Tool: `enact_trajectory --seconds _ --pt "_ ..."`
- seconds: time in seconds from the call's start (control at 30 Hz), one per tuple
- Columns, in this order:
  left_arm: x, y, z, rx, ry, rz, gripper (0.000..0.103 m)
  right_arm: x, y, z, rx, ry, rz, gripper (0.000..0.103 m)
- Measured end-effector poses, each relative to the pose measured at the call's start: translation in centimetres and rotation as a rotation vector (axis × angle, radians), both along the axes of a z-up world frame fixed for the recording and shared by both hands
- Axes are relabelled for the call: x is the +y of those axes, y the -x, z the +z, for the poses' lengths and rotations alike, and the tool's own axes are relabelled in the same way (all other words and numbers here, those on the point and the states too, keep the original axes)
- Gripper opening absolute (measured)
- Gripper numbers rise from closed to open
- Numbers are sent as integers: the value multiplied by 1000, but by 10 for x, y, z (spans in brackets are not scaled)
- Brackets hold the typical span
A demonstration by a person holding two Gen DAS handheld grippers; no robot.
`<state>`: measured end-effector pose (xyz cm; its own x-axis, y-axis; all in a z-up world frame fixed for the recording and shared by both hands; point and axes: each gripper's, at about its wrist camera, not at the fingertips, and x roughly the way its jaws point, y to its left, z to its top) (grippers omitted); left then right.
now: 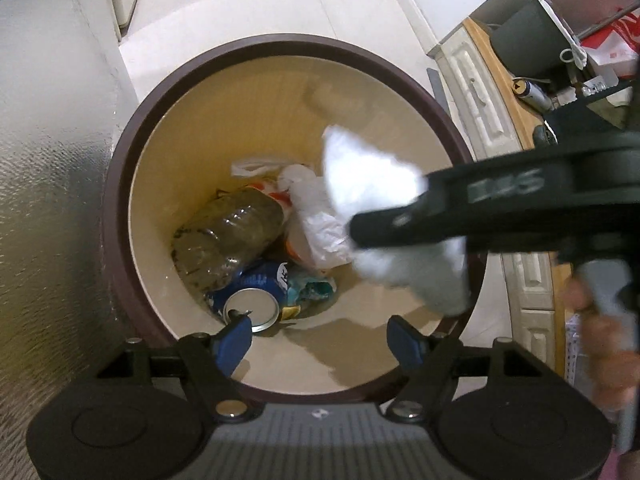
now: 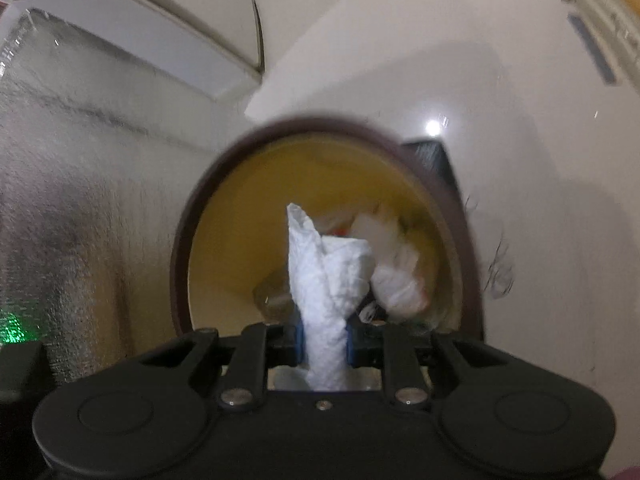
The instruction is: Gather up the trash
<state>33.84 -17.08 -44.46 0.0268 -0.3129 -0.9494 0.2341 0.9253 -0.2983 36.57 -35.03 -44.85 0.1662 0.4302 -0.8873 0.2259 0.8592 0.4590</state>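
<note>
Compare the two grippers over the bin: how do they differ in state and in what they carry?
The left gripper has its jaws spread wide with nothing between them; the right gripper is shut on a crumpled white paper towel. In the left wrist view, the right gripper reaches in from the side. Both have blue pads and point down into the brown-rimmed bin.

Bin: a round trash bin [image 1: 120, 216] with a dark rim and cream inside stood on the pale tiled floor [image 1: 248, 4].
Contents: a crushed plastic bottle [image 1: 228, 236], a blue can [image 1: 256, 296] and a white plastic bag [image 1: 316, 212] lay at the bottom.
Left tongs: the left tongs [image 1: 320, 340] hung over the opening, blue pads apart and empty.
Right tongs: the right tongs [image 1: 360, 228] reached in from the right, clamping a white crumpled tissue [image 1: 368, 176] above the bin.
</note>
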Motion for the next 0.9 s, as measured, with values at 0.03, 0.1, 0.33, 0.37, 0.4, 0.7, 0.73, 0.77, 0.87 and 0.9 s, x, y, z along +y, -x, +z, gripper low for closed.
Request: enact_trajectory --seconds 0.03,0.1,0.33,0.37,0.4,0.7,0.73,0.77,0.87,0.9 --pt "0 0 1 1 -1 -3 76 4 0 -6 22 -10 3 32" --pt "-2 1 2 1 -8 -9 76 12 2 -15 58 12 6 42" --pt "-6 5 7 -6 -9 -15 81 12 12 -14 67 45 14 71" --pt "-6 5 9 -9 -9 -16 81 11 12 -11 61 52 19 71" --pt "-6 5 11 -11 -8 -17 83 10 14 -9 55 57 22 71" --pt "-7 6 38 -35 -12 -1 97 -4 23 34 0 82 46 75" --pt "-6 6 43 -40 -12 2 98 -6 24 41 -7 86 48 75" --pt "-6 5 49 -48 -10 5 99 -6 24 47 -16 91 50 77" --pt "-2 4 68 -78 -7 19 103 -8 27 71 -54 105 58 82" --pt "0 3 76 -89 -4 27 103 -9 28 81 -69 108 60 82"
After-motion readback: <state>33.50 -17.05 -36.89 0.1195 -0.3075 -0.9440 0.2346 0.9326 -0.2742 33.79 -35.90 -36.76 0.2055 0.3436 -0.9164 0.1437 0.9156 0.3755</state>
